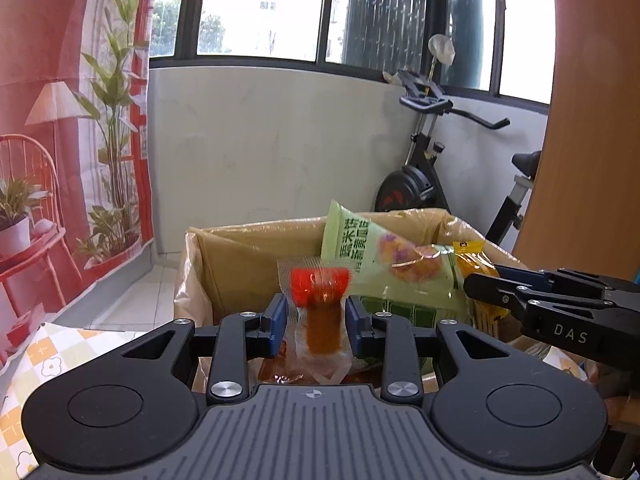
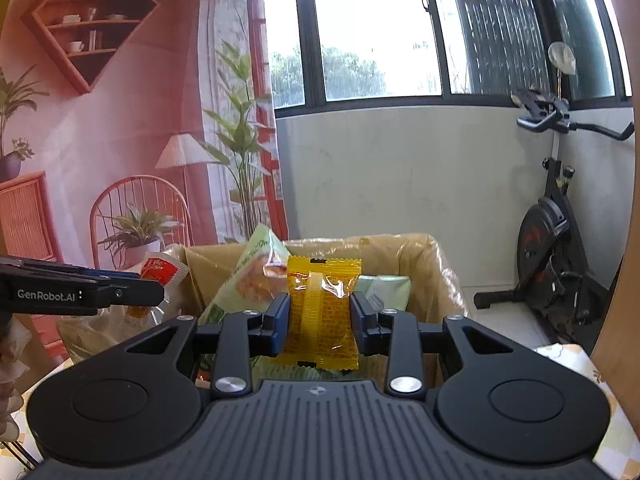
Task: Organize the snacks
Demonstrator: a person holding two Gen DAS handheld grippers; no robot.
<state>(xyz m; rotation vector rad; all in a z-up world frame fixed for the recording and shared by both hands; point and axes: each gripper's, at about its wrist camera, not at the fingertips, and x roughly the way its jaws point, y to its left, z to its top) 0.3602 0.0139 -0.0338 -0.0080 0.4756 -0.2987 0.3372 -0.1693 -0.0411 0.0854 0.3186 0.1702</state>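
Red-topped clear sachet [image 1: 320, 312], yellow packet [image 2: 323, 312] upright above lined box [image 2: 436, 276].

White letters "DAS" stand on the black right gripper [image 1: 486, 284]. White "GenRobot.AI" stands on the black left gripper [image 2: 158, 290]. Dark green Chinese characters run along the green packet [image 1: 384, 256]; print on the yellow packet [image 2: 322, 312] is too small to read.

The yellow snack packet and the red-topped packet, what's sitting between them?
A big green snack bag, leaning in the cardboard box. The right wrist view shows it between the yellow packet and the red-topped packet.
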